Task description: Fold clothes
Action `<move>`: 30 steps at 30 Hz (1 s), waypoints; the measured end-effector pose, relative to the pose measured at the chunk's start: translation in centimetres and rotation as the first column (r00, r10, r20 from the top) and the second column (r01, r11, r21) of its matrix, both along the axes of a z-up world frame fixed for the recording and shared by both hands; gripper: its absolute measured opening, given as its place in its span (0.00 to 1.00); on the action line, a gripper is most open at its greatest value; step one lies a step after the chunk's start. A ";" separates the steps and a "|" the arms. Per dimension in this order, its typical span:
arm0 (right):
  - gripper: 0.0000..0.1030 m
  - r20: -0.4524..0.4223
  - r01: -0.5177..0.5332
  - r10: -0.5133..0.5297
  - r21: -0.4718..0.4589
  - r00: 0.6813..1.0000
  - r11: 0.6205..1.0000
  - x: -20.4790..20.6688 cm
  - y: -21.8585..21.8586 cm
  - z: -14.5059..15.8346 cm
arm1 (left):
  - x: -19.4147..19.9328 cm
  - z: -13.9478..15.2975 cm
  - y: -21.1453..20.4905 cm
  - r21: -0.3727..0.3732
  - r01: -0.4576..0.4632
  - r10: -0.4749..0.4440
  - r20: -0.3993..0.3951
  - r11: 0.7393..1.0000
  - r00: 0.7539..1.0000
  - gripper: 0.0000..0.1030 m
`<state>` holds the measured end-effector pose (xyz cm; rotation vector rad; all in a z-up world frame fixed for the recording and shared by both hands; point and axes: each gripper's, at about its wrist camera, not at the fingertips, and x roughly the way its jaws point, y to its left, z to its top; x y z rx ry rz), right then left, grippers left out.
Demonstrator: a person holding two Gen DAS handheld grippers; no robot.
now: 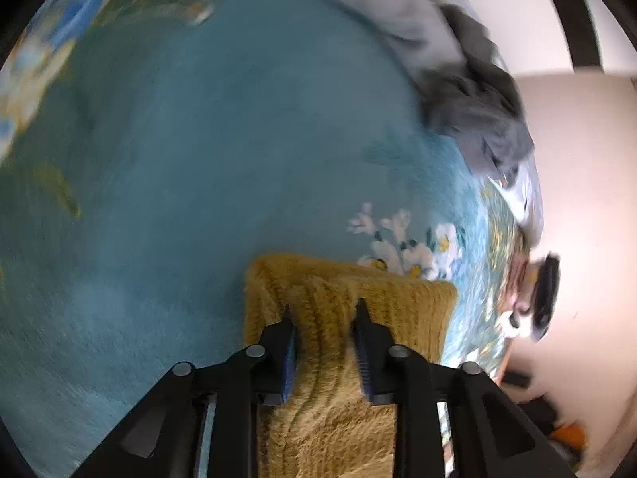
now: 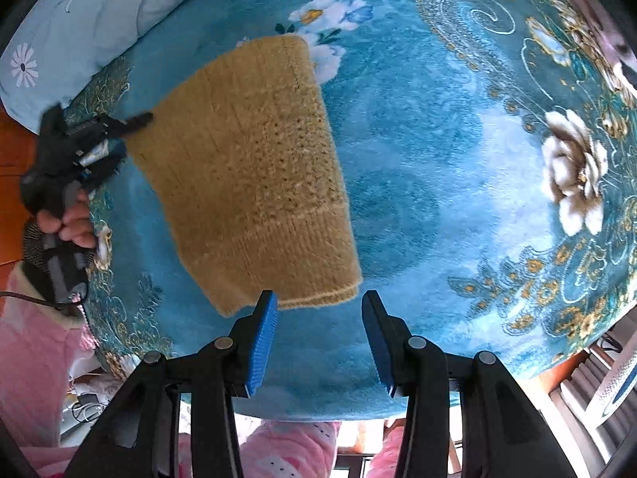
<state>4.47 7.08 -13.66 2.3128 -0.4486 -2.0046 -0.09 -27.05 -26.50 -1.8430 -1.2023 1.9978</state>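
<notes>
**Mia:** One yellow knit cloth (image 2: 254,175) lies on the blue flowery blanket (image 2: 438,159). It looks folded over already. From the right camera, it sits at about 11 o'clock from the right gripper (image 2: 318,338).

**Sam:** Is the right gripper holding it?

**Mia:** No. Its fingers stand apart with nothing between them. It waits just above the near edge of the cloth, maybe to help with the next fold.

**Sam:** And the left gripper (image 1: 324,352)?

**Mia:** Its fingers have the yellow cloth between them. I think they pinch a ridge of it, but the left picture is blurry, so I can't be sure they press. In the right camera, that gripper is at 9 o'clock, at the far side edge of the cloth. A hand (image 2: 69,221) holds its handle.

**Sam:** Why grab the edge?

**Mia:** So the cloth can be lifted and laid over itself.

**Sam:** What else is there?

**Mia:** Two grippers, one yellow cloth, one grey bundle of clothes (image 1: 473,119) at 1 o'clock in the left camera, and one pale blue pillow (image 2: 87,12).
</notes>
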 end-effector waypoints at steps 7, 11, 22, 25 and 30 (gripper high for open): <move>0.44 0.019 -0.003 0.003 -0.017 1.000 1.000 0.2 0.4 -0.6 | -0.4 0.8 0.2 -0.093 0.060 -0.066 -0.063 0.994 0.996 0.70; 0.44 0.009 -0.027 0.027 -0.020 1.000 0.999 0.3 1.4 -0.1 | 0.3 -3.7 -0.7 0.158 -0.074 0.065 0.062 0.985 0.996 0.79; 0.47 0.031 -0.129 0.131 -0.069 0.991 0.989 -3.4 6.4 -2.0 | 1.6 -3.5 1.4 0.003 -0.195 0.194 0.064 0.981 0.979 0.81; 0.47 0.014 -0.194 0.196 -0.099 0.980 0.976 -6.1 6.9 -2.8 | 1.6 -3.4 1.9 -0.043 -0.218 0.221 0.081 0.975 0.972 0.74; 0.47 -0.022 -0.226 0.225 -0.156 0.974 0.962 -8.8 8.9 -3.4 | 1.8 -2.1 3.2 -0.144 -0.200 0.214 0.089 0.969 0.973 0.41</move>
